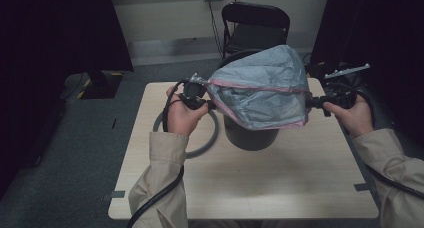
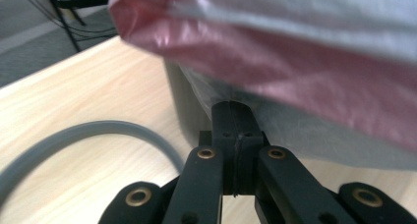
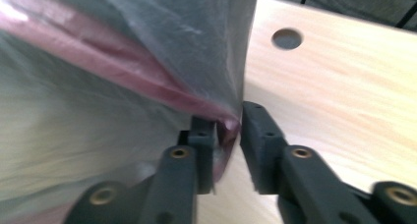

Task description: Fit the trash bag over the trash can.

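A grey bag (image 1: pixel 260 85) with a pink band covers a dark grey bin (image 1: pixel 251 137) on the pale wood table (image 1: pixel 280 183).

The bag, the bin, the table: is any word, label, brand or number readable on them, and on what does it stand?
None: no readable text in any view.
The bag shows a pink band, no print.
The bin and table are plain.
The left gripper and right gripper bear no markings.
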### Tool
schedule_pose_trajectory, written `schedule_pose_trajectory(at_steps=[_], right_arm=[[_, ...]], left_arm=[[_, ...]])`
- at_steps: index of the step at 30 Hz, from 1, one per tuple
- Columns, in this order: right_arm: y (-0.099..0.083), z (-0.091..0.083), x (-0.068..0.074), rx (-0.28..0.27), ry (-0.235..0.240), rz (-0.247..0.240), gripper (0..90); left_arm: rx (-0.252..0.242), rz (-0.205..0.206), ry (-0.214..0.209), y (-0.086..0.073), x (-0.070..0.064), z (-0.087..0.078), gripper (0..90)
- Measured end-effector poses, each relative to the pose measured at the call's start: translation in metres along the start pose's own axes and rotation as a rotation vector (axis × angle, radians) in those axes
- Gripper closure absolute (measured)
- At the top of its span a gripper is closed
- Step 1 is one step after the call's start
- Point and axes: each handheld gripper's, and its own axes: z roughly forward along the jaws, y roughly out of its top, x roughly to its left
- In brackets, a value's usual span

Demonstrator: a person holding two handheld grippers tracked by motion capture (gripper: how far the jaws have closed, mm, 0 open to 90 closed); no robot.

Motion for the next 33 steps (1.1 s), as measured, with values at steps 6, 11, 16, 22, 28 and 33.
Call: schedule_pose_trajectory(at_steps=[6, 11, 16, 22, 28, 33], right_arm=[[0.014, -0.03, -0.001, -0.049, -0.027, -0.024, 48.2], [0.029, -0.042, 0.003, -0.088, -0.017, -0.037, 45.1], [0.04, -0.04, -0.003, -0.137, -0.017, 0.039, 67.1], [0.047, -0.021, -0.017, -0.155, -0.03, 0.128, 78.8], [0.057, 0.004, -0.029, -0.126, -0.062, 0.127, 86.6], [0.059, 0.034, -0.033, -0.085, -0.018, 0.133, 88.4]], left_arm=[[-0.01, -0.003, 0.006, 0.006, 0.005, -0.002, 90.0], [0.004, 0.003, 0.02, 0.013, 0.008, -0.002, 90.0], [0.005, -0.006, 0.016, 0.016, 0.012, 0.002, 90.0], [0.011, -0.013, -0.013, 0.021, 0.017, 0.01, 90.0], [0.006, -0.025, -0.041, 0.023, 0.027, 0.018, 90.0], [-0.007, -0.032, -0.069, 0.023, 0.031, 0.027, 90.0]])
